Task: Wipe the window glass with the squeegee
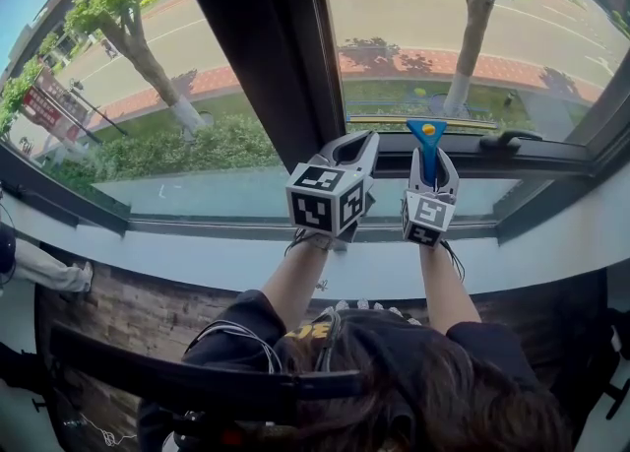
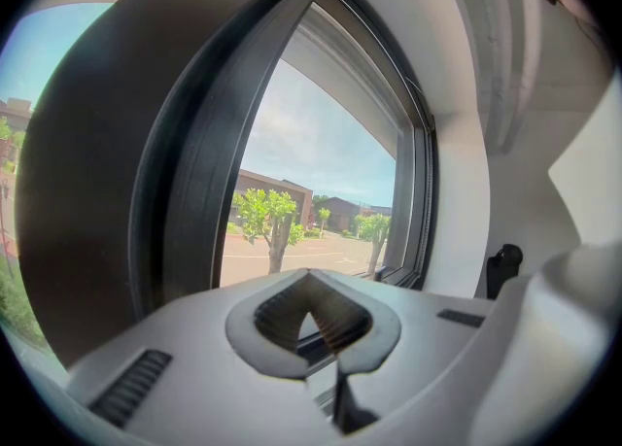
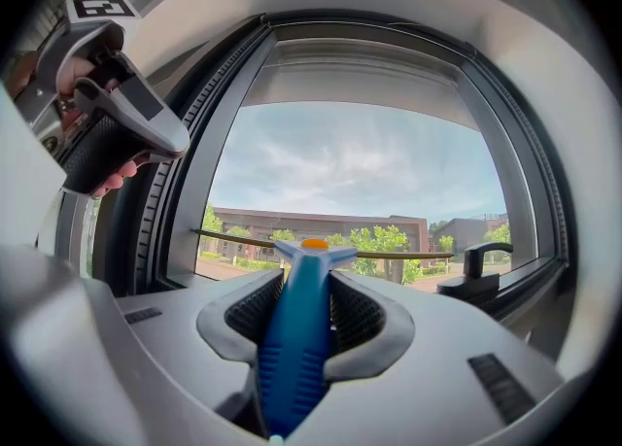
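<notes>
The blue-handled squeegee (image 1: 426,138) stands upright against the right window pane (image 1: 512,27), its thin blade (image 1: 394,121) lying across the bottom of the glass. My right gripper (image 1: 431,160) is shut on the handle. In the right gripper view the handle (image 3: 294,337) runs up between the jaws to the blade (image 3: 389,254), with the glass (image 3: 360,172) behind it. My left gripper (image 1: 362,143) is just left of it at the foot of the dark mullion (image 1: 266,46). It is shut on nothing, its tips (image 2: 308,277) meeting. The right gripper view shows it at upper left (image 3: 117,114).
A black window handle (image 1: 507,140) sits on the lower frame right of the squeegee, also in the right gripper view (image 3: 476,274). The white sill (image 1: 197,263) runs below both grippers. Another pane (image 1: 128,96) lies left of the mullion. Trees and a road are outside.
</notes>
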`<state>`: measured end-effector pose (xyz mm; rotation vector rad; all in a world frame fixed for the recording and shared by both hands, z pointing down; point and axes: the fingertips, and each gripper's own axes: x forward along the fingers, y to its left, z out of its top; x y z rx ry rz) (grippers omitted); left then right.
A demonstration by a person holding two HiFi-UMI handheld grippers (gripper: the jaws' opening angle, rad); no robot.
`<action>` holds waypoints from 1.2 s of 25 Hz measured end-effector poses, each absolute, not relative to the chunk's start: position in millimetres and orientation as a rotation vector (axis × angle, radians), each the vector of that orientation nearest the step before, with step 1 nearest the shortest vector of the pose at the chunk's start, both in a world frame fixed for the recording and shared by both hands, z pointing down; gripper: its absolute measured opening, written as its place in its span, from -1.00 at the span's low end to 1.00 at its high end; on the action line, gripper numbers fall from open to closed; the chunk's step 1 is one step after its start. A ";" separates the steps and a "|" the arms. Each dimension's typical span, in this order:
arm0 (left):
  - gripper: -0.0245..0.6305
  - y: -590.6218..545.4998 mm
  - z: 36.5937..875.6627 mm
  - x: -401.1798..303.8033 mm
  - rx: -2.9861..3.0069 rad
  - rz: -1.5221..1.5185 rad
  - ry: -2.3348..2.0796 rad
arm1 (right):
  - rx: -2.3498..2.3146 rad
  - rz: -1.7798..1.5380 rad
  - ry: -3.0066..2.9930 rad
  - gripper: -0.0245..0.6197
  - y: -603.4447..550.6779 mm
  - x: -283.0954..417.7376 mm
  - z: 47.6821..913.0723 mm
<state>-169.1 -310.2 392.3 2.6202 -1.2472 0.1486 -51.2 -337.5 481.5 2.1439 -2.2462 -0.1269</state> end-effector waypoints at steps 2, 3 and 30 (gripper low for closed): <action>-0.92 -310.1 393.3 -169.6 2.618 0.152 -1.245 | 2.136 -0.079 -2.238 -0.49 -336.9 -51.6 492.8; -0.92 -310.2 393.9 -169.7 2.618 0.153 -1.245 | 2.131 -0.061 -2.234 -0.49 -336.6 -51.8 497.4; -0.92 -313.0 404.6 -170.2 2.588 0.143 -1.245 | 2.037 -0.057 -2.155 -0.49 -336.8 -46.5 520.8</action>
